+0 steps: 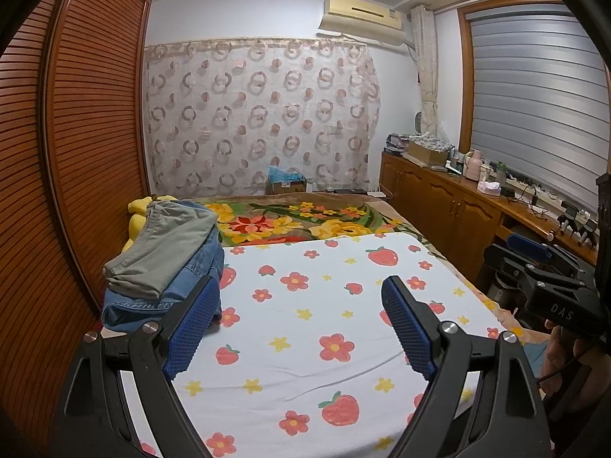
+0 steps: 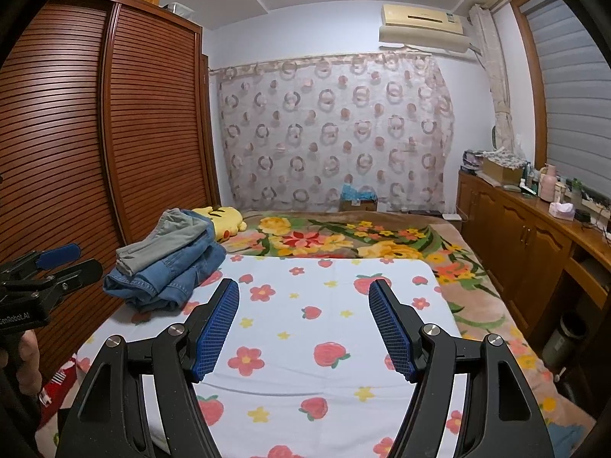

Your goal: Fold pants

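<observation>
Grey-green pants (image 1: 164, 246) lie folded on top of a pile of blue jeans (image 1: 152, 305) at the far left of the bed; the pile also shows in the right wrist view, grey pants (image 2: 172, 238) on jeans (image 2: 172, 278). My left gripper (image 1: 301, 294) is open and empty above the white strawberry-print sheet (image 1: 305, 328), its left finger just right of the pile. My right gripper (image 2: 303, 294) is open and empty above the same sheet (image 2: 305, 343), to the right of the pile. Each gripper shows at the edge of the other's view.
A yellow plush toy (image 2: 221, 221) lies behind the pile. A floral blanket (image 1: 298, 221) covers the far bed. A slatted wooden wardrobe (image 1: 76, 133) stands close on the left. A wooden cabinet (image 1: 458, 206) with clutter runs along the right.
</observation>
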`<state>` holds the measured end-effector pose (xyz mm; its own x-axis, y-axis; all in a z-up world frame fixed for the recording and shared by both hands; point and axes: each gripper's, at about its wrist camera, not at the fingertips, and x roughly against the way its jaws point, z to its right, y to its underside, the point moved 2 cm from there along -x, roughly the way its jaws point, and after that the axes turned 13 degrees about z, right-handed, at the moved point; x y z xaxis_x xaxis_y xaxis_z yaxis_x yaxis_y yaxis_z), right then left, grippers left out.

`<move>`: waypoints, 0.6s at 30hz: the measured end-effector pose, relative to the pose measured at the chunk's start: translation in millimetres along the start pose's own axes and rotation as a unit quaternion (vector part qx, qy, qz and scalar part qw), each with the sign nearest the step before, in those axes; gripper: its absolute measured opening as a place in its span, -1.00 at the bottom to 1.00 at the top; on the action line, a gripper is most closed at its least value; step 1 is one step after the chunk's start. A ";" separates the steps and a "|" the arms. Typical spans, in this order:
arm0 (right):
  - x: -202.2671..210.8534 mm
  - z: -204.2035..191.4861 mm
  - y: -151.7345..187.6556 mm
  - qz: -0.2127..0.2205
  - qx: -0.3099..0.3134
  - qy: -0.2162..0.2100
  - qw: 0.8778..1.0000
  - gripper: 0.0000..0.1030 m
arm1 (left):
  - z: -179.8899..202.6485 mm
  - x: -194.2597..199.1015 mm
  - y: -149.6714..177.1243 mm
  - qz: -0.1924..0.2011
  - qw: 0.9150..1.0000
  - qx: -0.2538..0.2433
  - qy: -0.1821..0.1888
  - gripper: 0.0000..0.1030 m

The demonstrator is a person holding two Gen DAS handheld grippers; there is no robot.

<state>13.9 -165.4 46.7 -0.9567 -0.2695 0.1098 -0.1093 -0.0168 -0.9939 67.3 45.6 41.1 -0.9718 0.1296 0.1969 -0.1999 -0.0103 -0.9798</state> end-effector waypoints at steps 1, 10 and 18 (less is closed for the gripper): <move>0.4 0.0 0.4 0.000 0.001 0.000 1.000 0.41 | -0.2 0.2 -0.1 0.000 1.000 0.000 0.000 0.70; 0.0 -0.4 1.4 0.000 0.002 0.001 1.000 0.41 | -0.4 0.2 0.0 0.000 1.000 0.001 0.000 0.70; 0.4 0.2 2.3 0.001 0.002 0.001 1.000 0.41 | -0.1 0.1 0.1 0.000 1.000 0.000 0.000 0.70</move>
<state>13.2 -165.7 44.4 -0.9575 -0.2677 0.1072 -0.1056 -0.0206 -0.9942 67.2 45.7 41.1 -0.9718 0.1297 0.1971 -0.2002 -0.0111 -0.9797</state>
